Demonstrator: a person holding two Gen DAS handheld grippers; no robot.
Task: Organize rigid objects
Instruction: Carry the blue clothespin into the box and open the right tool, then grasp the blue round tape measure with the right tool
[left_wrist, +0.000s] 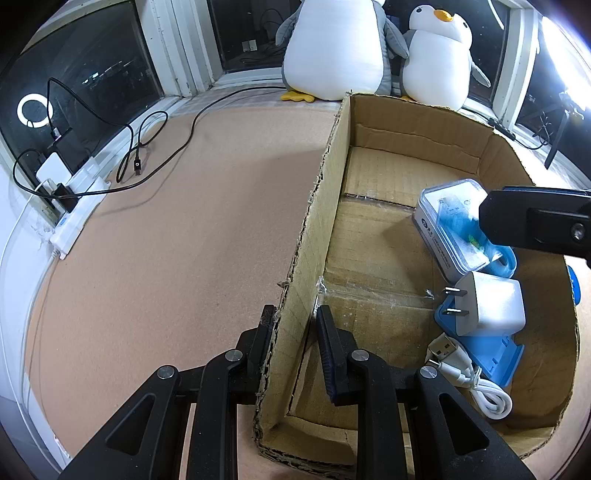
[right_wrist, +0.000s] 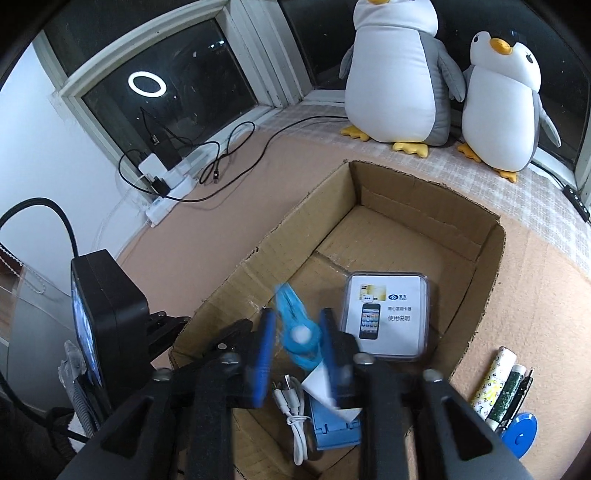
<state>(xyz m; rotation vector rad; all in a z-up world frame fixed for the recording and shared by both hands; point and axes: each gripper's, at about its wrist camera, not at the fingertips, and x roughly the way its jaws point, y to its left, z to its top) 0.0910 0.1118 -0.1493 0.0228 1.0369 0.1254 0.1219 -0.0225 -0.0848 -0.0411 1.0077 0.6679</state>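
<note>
Dark night windows in white frames curve around a pinkish-tan cork-textured surface (left_wrist: 166, 229), with a ring light reflected in the glass. Two plush grey-and-white penguins (right_wrist: 402, 70) sit on the checkered sill, and a white power strip with black cables (left_wrist: 70, 195) lies along the wall at left.

An open brown cardboard box (left_wrist: 373, 236) rests on the surface. Inside it lie a clear plastic case with a printed phone leaflet (right_wrist: 386, 315), a white plug adapter (left_wrist: 491, 306) on a blue plastic stand (left_wrist: 498, 358), and a coiled white USB cable (left_wrist: 472, 384).

The left gripper (left_wrist: 295, 325) pinches the box's near wall between its jaws. The right gripper (right_wrist: 297, 332), over the box, is spread, with a blurred blue plastic clip-like object (right_wrist: 295, 325) between its fingers; whether they touch it I cannot tell.

Outside the box at right lie patterned tubes and pens (right_wrist: 498, 384) beside a blue round disc (right_wrist: 521, 432).
</note>
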